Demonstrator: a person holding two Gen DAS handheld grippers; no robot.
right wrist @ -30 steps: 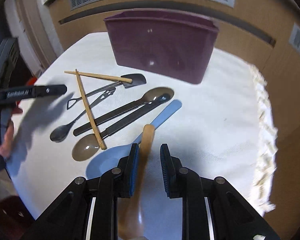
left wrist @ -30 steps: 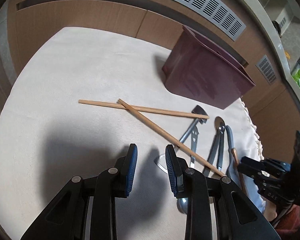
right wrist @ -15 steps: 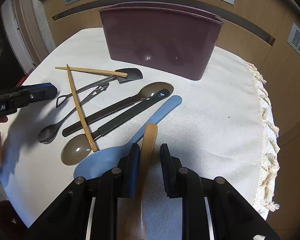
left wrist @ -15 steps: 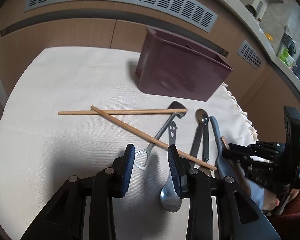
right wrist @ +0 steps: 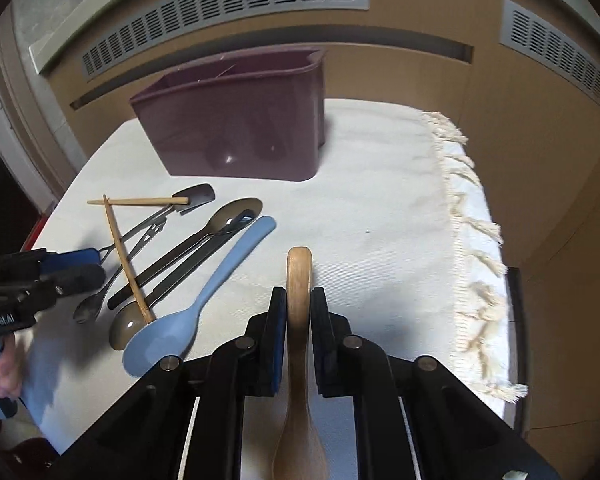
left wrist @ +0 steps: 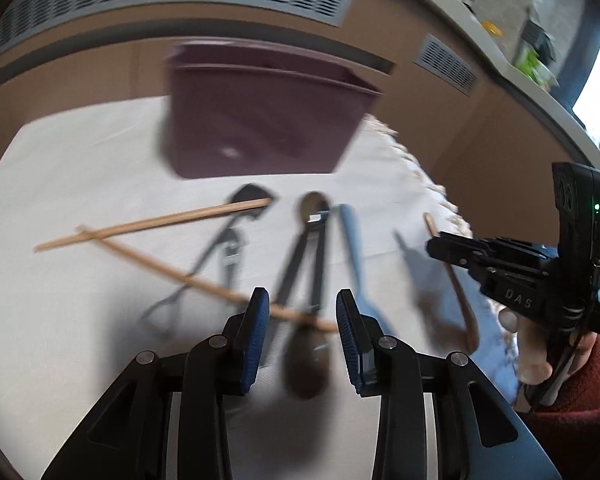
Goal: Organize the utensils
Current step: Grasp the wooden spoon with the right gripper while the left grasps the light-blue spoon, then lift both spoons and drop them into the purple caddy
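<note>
My right gripper (right wrist: pixel 299 294) has its jaws closing on the handle of a wooden spoon (right wrist: pixel 299 264), pads pressed on both sides. From the left wrist view that spoon (left wrist: pixel 458 292) hangs in the right gripper (left wrist: pixel 434 242) just above the cloth. My left gripper (left wrist: pixel 300 300) is open over a brown spoon (left wrist: pixel 306 360), holding nothing. Beside it lie a blue spoon (right wrist: pixel 220 280), two crossed chopsticks (right wrist: pixel 126 260) and several dark metal utensils (right wrist: pixel 188 248). A maroon bin (right wrist: pixel 240 128) stands behind them.
A white cloth (right wrist: pixel 380 200) covers the table, with a fringed edge (right wrist: pixel 472 240) on the right. Wooden panelling with vent grilles (right wrist: pixel 220 12) runs behind the bin. A hand in a red sleeve (left wrist: pixel 572 392) holds the right gripper.
The right jaws have shut on the wooden spoon's handle and drawn it away from the blue spoon. The left gripper has swung right, from the chopsticks to over the brown spoon.
</note>
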